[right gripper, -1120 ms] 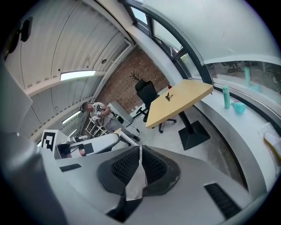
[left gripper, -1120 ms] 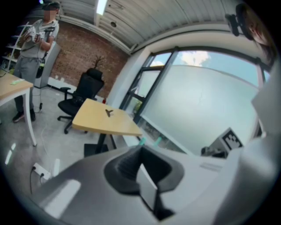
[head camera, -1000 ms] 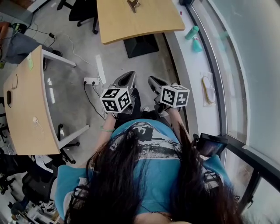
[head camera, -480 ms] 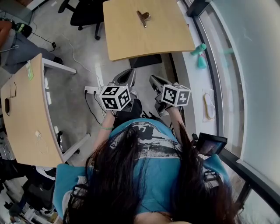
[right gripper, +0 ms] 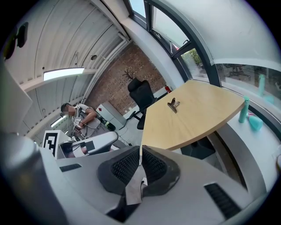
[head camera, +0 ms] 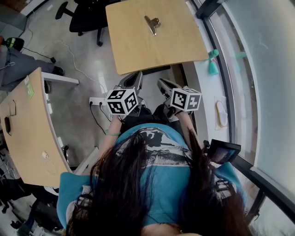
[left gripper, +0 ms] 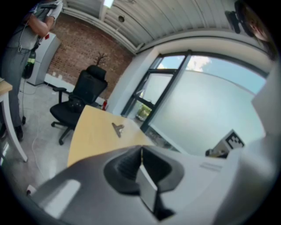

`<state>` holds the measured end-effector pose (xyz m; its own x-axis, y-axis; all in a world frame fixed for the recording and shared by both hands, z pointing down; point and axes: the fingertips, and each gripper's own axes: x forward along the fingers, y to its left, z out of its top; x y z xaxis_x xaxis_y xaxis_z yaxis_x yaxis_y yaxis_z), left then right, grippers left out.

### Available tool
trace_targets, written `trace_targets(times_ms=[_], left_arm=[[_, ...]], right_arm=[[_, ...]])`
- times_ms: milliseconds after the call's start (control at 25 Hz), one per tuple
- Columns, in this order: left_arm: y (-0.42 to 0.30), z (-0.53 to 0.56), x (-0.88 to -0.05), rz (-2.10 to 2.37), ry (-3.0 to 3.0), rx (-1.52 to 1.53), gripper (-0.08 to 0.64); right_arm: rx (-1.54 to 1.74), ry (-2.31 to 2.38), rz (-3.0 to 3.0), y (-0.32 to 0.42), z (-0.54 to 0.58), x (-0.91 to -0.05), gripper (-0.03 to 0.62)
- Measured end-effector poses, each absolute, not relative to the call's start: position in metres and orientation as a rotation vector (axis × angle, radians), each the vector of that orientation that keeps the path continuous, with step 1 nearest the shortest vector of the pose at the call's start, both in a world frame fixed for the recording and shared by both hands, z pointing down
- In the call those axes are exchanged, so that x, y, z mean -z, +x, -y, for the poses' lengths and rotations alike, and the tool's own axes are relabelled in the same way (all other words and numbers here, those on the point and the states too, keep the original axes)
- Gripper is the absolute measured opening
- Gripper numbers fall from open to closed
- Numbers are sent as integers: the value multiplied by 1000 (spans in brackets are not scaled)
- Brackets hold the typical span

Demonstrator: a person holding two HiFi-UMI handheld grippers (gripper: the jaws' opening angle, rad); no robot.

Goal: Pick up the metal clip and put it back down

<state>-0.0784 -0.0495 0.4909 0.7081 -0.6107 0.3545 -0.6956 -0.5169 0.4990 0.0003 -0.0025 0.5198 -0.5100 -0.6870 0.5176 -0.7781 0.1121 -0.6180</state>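
The metal clip (head camera: 152, 24) lies on the far half of a light wooden table (head camera: 175, 46), with its handles pointing toward the near side. It also shows small in the left gripper view as the clip (left gripper: 117, 129) and in the right gripper view as the clip (right gripper: 172, 105). My left gripper (head camera: 134, 82) and right gripper (head camera: 163, 85) hang side by side in front of the person's chest, short of the table's near edge. Both are shut with nothing between the jaws: left gripper (left gripper: 141, 151), right gripper (right gripper: 141, 154).
A second wooden desk (head camera: 27, 133) stands at the left. A black office chair (head camera: 87, 11) sits beyond the table. A window sill (head camera: 221, 83) with a teal bottle (head camera: 212, 61) runs along the right. A power strip (head camera: 94, 100) and cables lie on the floor.
The view has shifted so the table and clip now sit nearer and lower in the head view. Both grippers keep their place in front of the person.
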Motion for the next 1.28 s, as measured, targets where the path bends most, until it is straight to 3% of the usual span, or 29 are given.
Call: trace_targets(times_ms=[480,1280], left_arm=[[-58,88,-503,953,2263,-196,8],[-11,248,-535,1067,2192,-282,8]], right_arm=[[-1362,1532,2264,31,53,-519,29],[-1375,1370,2342,94,258,-546,29]])
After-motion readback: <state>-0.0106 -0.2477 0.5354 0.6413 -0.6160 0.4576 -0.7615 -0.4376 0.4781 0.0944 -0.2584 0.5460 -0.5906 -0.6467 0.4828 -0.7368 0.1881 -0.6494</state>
